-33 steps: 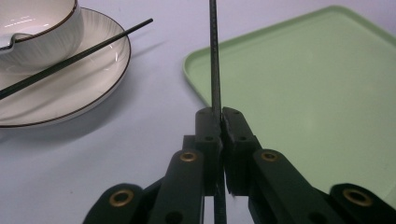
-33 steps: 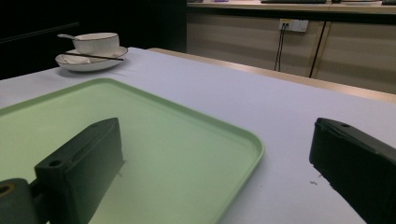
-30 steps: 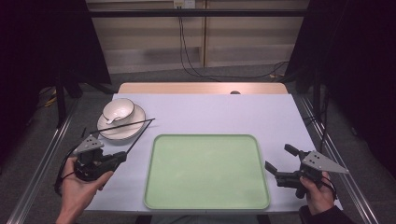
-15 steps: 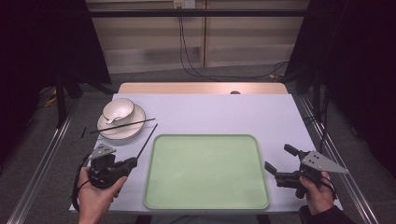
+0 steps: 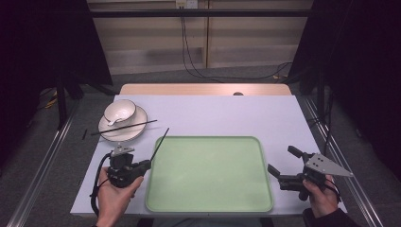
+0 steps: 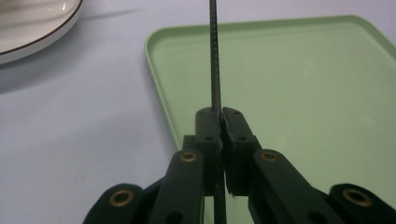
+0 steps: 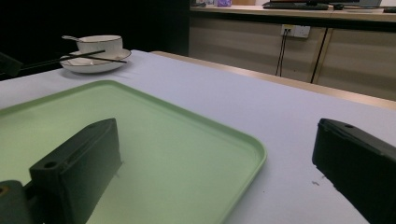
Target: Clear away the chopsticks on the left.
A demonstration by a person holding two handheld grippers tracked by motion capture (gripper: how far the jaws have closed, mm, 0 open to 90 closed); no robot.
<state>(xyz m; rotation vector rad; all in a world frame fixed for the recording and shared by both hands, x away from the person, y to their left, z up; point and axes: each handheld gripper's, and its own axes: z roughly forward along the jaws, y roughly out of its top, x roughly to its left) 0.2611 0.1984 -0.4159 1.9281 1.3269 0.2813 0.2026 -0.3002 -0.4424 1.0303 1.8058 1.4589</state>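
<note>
My left gripper (image 5: pixel 146 164) is shut on a thin black chopstick (image 5: pixel 160 143), which slants up and away over the left edge of the green tray (image 5: pixel 208 175). In the left gripper view the chopstick (image 6: pixel 215 56) rises straight from the shut jaws, above the tray's rim (image 6: pixel 159 79). A second chopstick (image 5: pixel 124 127) lies across a white plate (image 5: pixel 106 128) that carries a white bowl (image 5: pixel 120 111) with a spoon in it. Right of the tray, my right gripper (image 5: pixel 283 160) stands open near the table's front edge, with nothing between its jaws (image 7: pixel 217 135).
The plate (image 7: pixel 95 65) and bowl (image 7: pixel 99 44) sit at the table's far left. White table surface (image 5: pixel 222 111) runs behind the tray. Metal rails run along both sides of the table, and cables hang at the back wall.
The left gripper has carried the chopstick to the right and nearer, from beside the plate to the tray's left edge. The right gripper has kept still.
</note>
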